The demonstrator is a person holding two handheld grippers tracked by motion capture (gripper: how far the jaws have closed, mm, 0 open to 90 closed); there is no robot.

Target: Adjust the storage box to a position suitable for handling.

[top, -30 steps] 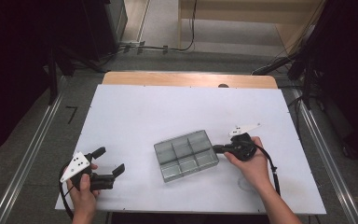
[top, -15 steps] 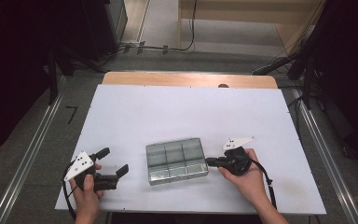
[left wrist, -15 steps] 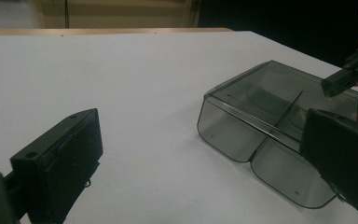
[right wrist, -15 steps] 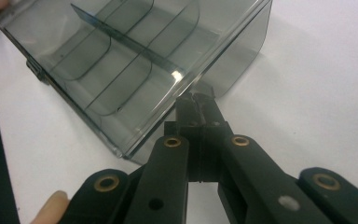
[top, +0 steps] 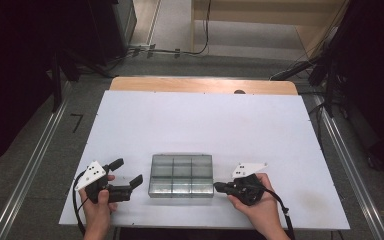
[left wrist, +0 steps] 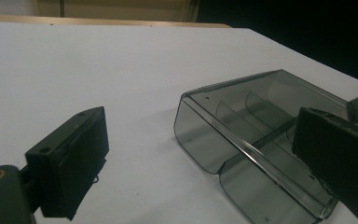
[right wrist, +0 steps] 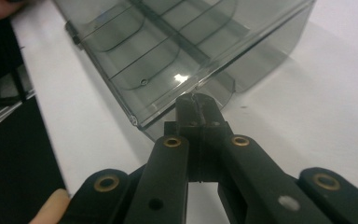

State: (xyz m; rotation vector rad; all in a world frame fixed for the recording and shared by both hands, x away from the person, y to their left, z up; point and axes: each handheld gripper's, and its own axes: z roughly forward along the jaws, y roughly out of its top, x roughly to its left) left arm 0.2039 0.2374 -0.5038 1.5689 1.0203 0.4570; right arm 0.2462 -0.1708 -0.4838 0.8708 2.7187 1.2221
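A clear grey plastic compartment box (top: 181,175) lies flat on the white table (top: 205,120) near the front edge, its dividers showing through. My right gripper (top: 218,187) is at the box's right side, shut on the thin rim of its wall; in the right gripper view my right gripper (right wrist: 193,101) has its jaws pressed together on that edge of the box (right wrist: 177,42). My left gripper (top: 127,171) rests on the table just left of the box, open and holding nothing. In the left gripper view the box (left wrist: 261,116) lies ahead between the spread jaws of my left gripper (left wrist: 200,140), untouched.
The table's front edge (top: 200,227) runs close under both hands. A wooden strip (top: 202,85) borders the far side. Metal rails (top: 347,165) and dark floor flank the table, with cables on the floor behind.
My right gripper has dragged the box to the left and toward the front edge, turning it square to the table. The left gripper has stayed put.
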